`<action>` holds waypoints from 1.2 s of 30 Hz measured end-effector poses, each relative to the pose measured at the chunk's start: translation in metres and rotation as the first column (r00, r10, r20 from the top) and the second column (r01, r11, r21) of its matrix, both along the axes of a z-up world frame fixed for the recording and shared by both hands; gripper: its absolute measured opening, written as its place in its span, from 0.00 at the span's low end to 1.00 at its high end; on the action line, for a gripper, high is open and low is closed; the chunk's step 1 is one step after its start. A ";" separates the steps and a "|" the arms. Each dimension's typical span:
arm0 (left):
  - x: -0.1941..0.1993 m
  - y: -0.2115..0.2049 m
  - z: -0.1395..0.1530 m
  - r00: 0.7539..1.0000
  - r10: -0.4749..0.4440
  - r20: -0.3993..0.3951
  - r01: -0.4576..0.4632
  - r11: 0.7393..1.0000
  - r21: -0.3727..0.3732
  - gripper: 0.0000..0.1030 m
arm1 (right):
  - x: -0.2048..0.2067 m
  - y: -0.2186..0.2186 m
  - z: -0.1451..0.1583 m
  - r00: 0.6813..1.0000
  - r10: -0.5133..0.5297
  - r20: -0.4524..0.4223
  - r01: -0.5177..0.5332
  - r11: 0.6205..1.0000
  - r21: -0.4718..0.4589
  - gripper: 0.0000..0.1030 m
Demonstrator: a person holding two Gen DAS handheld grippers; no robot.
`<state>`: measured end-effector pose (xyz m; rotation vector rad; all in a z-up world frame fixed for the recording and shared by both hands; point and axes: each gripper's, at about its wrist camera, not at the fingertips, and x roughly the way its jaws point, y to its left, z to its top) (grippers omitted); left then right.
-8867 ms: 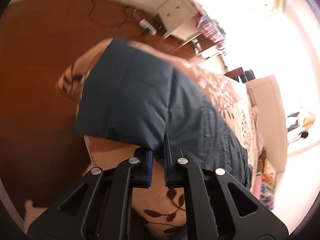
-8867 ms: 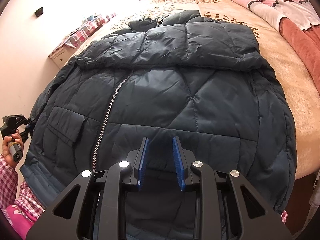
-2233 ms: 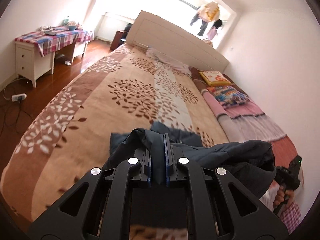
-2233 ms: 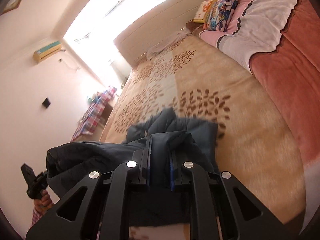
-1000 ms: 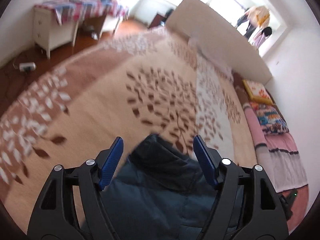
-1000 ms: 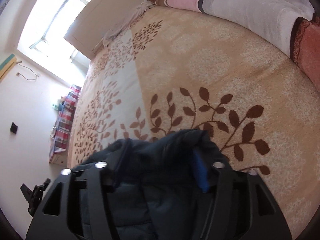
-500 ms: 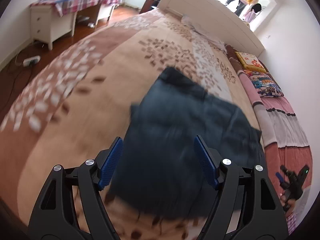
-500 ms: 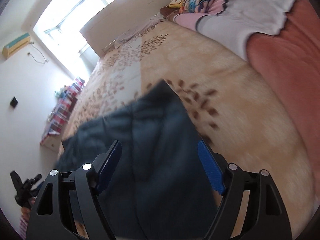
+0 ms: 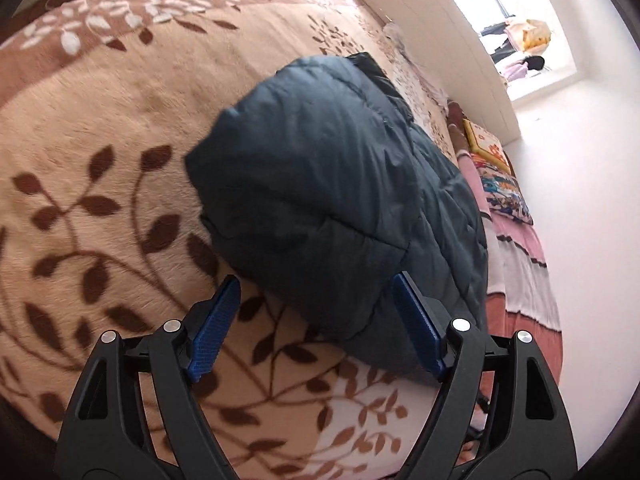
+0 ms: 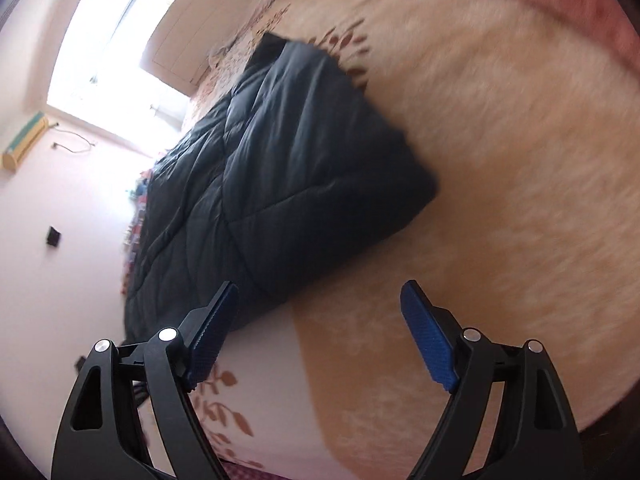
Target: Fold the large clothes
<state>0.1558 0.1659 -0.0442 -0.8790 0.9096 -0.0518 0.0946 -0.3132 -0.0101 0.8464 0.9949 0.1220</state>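
Note:
A dark navy quilted jacket (image 9: 332, 200) lies folded in a thick bundle on the tan leaf-patterned bedspread (image 9: 100, 128). My left gripper (image 9: 318, 322) hovers just short of its near edge, jaws wide and still opening, with nothing pressed between the blue pads. In the right wrist view the same jacket (image 10: 272, 168) stretches away up and left. My right gripper (image 10: 320, 332) stands by its near right corner, jaws wide and still opening, over the bare bedspread (image 10: 500, 184).
A white headboard (image 9: 432, 36) and a bright window (image 9: 520, 20) lie beyond the jacket. Pillows and a pink striped blanket (image 9: 516, 248) run along the bed's right side. The bed's near edge curves just below both grippers.
Both grippers have let go of the jacket and drawn back toward the bed's near edge. The jacket now rests folded on the bedspread, and both sets of jaws stand wider.

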 end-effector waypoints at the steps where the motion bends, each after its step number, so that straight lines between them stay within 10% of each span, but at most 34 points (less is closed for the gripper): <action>1: 0.004 -0.001 -0.003 1.000 0.009 -0.007 -0.009 1.000 0.003 0.75 | 0.005 0.004 -0.002 1.000 0.001 -0.002 -0.001 1.000 0.007 0.79; 13: 0.044 -0.008 -0.022 0.995 0.097 0.000 -0.097 0.994 -0.045 0.86 | 0.057 0.017 -0.010 0.994 -0.104 0.017 0.103 0.994 0.020 0.80; 21: 0.054 -0.030 0.011 0.997 0.056 0.049 -0.059 0.995 0.078 0.24 | 0.077 0.022 -0.002 0.994 -0.109 0.026 0.109 0.994 -0.003 0.35; 36: -0.070 -0.029 0.035 0.998 -0.061 -0.004 0.061 0.985 0.160 0.20 | -0.028 0.016 0.040 1.000 0.012 0.028 -0.008 0.990 -0.141 0.21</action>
